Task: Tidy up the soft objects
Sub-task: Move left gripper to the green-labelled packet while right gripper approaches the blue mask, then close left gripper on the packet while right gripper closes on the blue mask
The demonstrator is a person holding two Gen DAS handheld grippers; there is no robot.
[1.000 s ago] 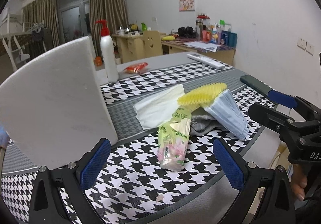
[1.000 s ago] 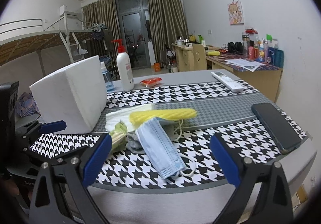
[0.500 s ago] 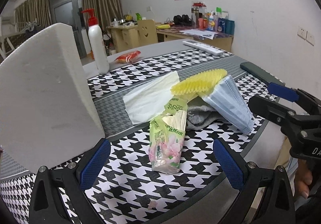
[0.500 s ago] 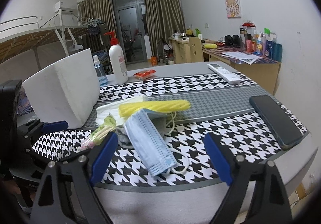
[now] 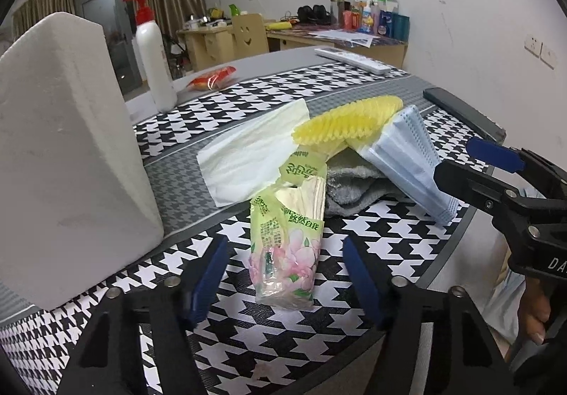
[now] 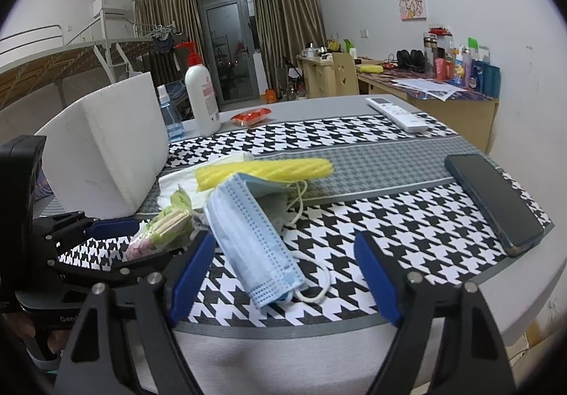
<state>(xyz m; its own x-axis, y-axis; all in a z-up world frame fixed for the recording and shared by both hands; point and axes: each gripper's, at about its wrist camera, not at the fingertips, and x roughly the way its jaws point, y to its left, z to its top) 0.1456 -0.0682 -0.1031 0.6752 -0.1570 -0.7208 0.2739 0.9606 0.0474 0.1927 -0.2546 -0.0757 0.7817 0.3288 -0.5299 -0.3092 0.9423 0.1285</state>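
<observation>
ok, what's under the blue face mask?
The blue face mask leans on a grey cloth and touches the yellow foam sleeve. Its ear loops trail onto the tablecloth. Whatever lies further beneath is covered.

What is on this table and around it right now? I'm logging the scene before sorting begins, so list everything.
tissue pack: 1, green and pink, near edge, between left fingers
face mask: 1, blue, leaning on pile
foam net: 1, yellow, atop pile
grey cloth: 1, under mask
white tissue: 1, beside foam block
foam block: 1, white, table's left
pump bottle: 1, white, red pump
snack packet: 1, red
remote: 1, white
phone: 1, dark, right edge
left gripper: blue pads, open
right gripper: blue pads, open
</observation>
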